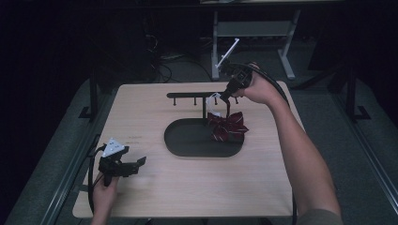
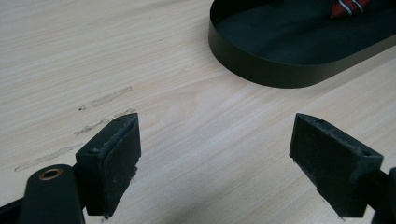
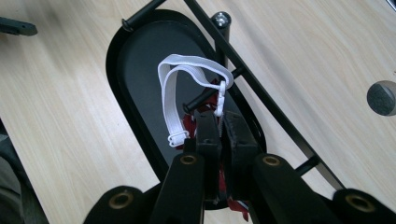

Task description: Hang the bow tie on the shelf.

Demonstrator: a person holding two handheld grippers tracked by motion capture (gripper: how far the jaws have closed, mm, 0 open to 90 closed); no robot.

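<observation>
Dark room, pale wood table (image 1: 155, 187) with a black oval tray (image 1: 187, 143) and its peg rack (image 1: 192, 95). Right gripper (image 1: 224, 99) pinches the red striped bow (image 1: 228, 125) shut, held above the tray; its white strap (image 3: 180, 100) sits beside a peg, apparently not yet hooked. Left gripper (image 1: 140, 161) rests open, idle, well apart.

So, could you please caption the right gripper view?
Right gripper holding a red striped bow, its white elastic strap looped beside a black rack peg.

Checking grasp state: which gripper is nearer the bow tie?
Right. The right gripper is shut on the bow tie, holding it at the rack above the tray. The left gripper rests open on the table, well short of the tray.
</observation>
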